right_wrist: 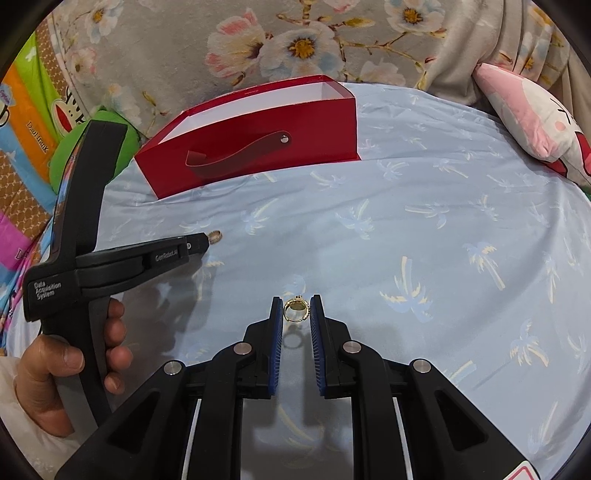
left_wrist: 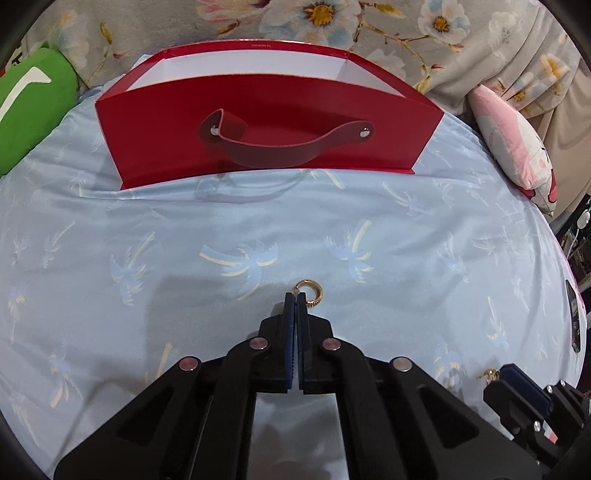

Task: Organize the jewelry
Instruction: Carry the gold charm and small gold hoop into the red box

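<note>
Open rectangular red cardboard box (left_wrist: 177, 144), white inside. Pale blue palm-print bedsheet (left_wrist: 184, 236). Grey floral fabric (right_wrist: 184, 48), upper frame. Two gold metal rings (left_wrist: 313, 293) (right_wrist: 295, 310).

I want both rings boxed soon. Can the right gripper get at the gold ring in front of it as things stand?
Probably yes: the right gripper is open with the gold ring already between its fingers, and nothing on the blue sheet blocks it from closing.

A home bedroom: a palm-print blue bedsheet (left_wrist: 258, 229), a floral blanket (left_wrist: 388, 33), and a pink cartoon pillow (right_wrist: 532, 110).
</note>
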A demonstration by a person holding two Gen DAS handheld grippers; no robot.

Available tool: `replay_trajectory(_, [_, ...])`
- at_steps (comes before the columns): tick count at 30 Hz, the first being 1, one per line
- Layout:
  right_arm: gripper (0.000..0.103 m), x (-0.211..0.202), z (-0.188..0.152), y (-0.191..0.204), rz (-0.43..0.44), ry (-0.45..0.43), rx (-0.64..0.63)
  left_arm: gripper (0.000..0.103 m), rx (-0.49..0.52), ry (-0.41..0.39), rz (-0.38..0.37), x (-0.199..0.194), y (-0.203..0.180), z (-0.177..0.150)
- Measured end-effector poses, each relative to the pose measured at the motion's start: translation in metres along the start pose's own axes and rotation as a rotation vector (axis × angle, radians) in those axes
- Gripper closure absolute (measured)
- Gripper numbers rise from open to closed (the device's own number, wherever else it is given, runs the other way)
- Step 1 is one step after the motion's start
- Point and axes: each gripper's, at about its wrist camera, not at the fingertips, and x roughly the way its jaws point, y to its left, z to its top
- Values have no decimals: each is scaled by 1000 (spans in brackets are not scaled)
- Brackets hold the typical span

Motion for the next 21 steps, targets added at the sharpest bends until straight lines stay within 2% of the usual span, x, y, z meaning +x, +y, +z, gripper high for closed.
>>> replay_trajectory(6, [89,-9,16,6,32,-37,-1,103,-19,-68,-12,-35,13,5])
replay_trajectory(10, [89,-20,43,11,53,-96,-10,103,-46,-153,-1,-68,27,27])
replay_trajectory(16, [89,-39,123,17,105,-247,-20,103,-36,-331,32,-120,40,87])
replay_trajectory(21, [89,-35,192,26,133,-327,-42,103,-12,-439,72,-138,44,139])
